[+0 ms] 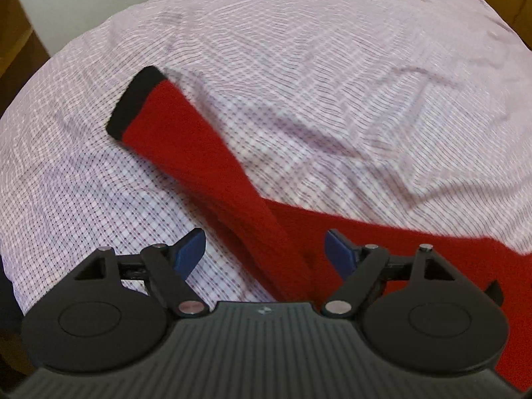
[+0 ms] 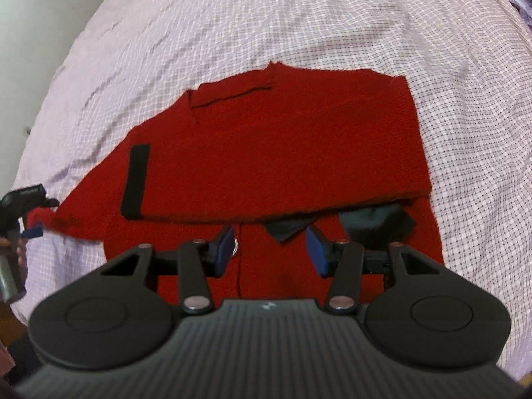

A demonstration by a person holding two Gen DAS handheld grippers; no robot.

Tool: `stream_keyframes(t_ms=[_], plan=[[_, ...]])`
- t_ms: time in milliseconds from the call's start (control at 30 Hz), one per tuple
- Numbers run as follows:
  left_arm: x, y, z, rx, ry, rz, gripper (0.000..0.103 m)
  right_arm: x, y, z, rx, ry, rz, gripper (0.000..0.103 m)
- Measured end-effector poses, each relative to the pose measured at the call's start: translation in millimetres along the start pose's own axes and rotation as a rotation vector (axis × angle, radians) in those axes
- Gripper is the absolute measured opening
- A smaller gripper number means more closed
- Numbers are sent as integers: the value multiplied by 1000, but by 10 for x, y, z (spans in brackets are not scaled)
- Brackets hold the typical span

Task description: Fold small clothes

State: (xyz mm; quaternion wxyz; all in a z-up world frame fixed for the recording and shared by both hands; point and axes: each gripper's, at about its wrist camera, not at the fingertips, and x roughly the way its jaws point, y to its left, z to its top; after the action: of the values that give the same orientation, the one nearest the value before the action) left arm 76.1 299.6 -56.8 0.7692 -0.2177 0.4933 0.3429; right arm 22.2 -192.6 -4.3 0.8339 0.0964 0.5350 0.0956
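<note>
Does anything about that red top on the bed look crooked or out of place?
Yes. The red sweater lies folded over on the checked bedsheet, but one sleeve with a black cuff sticks out diagonally across the sheet, not tucked in. A dark inner lining also peeks out under the folded edge.

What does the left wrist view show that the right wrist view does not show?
Only the left wrist view shows a long red sleeve lying stretched out across the sheet, with its black cuff at the far end, and the open left gripper above it. Only the right wrist view shows the sweater body, a cuff folded onto it, the dark label, and the open right gripper. Both show the red sweater on the checked sheet.
</note>
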Motion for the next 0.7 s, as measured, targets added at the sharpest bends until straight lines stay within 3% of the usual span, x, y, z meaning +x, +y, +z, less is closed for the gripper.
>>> stream_keyframes(t_ms=[200,700], plan=[[120,163,91,-72,18,-42,83,50,68,-85,-1,24,-19,50],[407,241,70,-49,108,-109,80,58,50,-193,73,42,-43,50]])
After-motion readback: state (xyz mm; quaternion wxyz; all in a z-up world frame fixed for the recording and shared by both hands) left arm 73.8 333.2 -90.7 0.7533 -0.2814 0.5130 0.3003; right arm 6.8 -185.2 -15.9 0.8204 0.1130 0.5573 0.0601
